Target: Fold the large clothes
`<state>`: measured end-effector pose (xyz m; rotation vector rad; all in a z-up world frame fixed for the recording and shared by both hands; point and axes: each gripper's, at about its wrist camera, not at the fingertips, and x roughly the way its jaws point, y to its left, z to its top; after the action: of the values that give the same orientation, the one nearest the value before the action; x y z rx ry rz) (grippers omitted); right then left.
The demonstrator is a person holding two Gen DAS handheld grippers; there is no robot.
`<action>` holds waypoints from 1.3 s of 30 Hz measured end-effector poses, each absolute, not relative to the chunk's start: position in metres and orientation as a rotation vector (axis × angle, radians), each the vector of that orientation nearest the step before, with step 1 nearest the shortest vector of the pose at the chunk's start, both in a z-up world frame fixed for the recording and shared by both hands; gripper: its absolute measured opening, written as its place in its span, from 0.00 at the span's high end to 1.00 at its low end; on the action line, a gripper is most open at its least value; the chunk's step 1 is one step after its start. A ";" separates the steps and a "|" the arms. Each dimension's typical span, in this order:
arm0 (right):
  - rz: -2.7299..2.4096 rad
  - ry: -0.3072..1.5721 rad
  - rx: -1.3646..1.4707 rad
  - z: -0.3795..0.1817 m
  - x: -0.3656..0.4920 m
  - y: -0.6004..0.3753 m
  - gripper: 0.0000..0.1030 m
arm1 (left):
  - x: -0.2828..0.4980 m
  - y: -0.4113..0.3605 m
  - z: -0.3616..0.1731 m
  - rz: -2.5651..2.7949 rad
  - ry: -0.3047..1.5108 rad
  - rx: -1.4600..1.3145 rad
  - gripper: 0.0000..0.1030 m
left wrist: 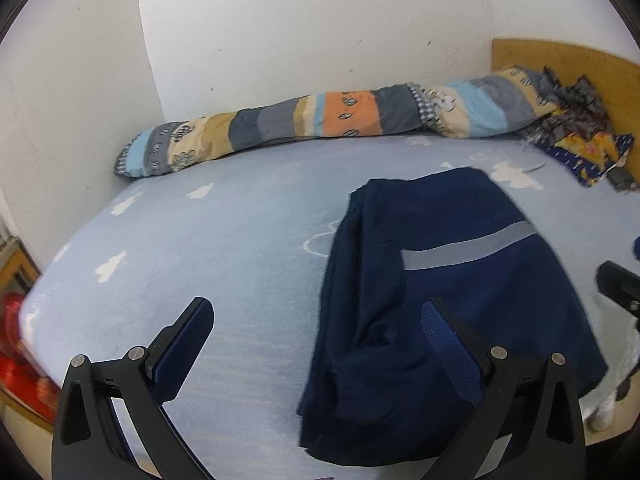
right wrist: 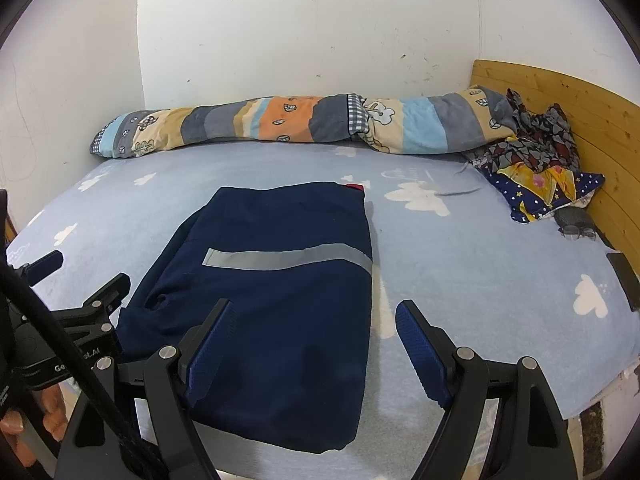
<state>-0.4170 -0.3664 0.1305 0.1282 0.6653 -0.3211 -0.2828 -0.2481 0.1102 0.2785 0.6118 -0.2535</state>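
Observation:
A dark navy garment (left wrist: 440,300) with a grey reflective stripe lies folded into a rough rectangle on the light blue bed sheet (left wrist: 220,240). It also shows in the right wrist view (right wrist: 280,300). My left gripper (left wrist: 316,320) is open and empty, above the garment's near left edge. My right gripper (right wrist: 312,320) is open and empty, over the garment's near right corner. The left gripper also shows at the left of the right wrist view (right wrist: 86,284).
A rolled striped quilt (right wrist: 300,124) lies along the wall. A pile of patterned clothes (right wrist: 536,160) sits by the wooden headboard (right wrist: 580,120). Glasses (right wrist: 576,232) and a dark phone (right wrist: 626,280) lie near the bed's right edge. A red object (left wrist: 16,344) is at the left.

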 end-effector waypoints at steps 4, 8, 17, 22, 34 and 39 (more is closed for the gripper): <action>-0.327 0.666 0.132 0.130 -0.417 -0.370 0.17 | -0.277 -0.254 0.115 -0.201 0.648 0.350 0.00; -0.335 0.675 0.131 0.129 -0.416 -0.372 0.17 | -0.284 -0.255 0.123 -0.167 0.604 0.397 0.00; -0.347 0.686 0.136 0.130 -0.416 -0.378 0.16 | -0.293 -0.256 0.127 -0.181 0.562 0.410 0.00; -0.351 0.689 0.129 0.130 -0.416 -0.377 0.16 | -0.294 -0.257 0.126 -0.186 0.567 0.417 0.00; -0.358 0.695 0.123 0.128 -0.416 -0.378 0.16 | -0.289 -0.253 0.125 -0.185 0.580 0.405 0.00; -0.363 0.692 0.125 0.128 -0.416 -0.377 0.16 | -0.289 -0.255 0.123 -0.193 0.592 0.403 0.00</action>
<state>-0.4157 -0.3774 0.1281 0.1245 0.6919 -0.3633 -0.2890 -0.2546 0.1226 0.4035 0.5917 -0.1927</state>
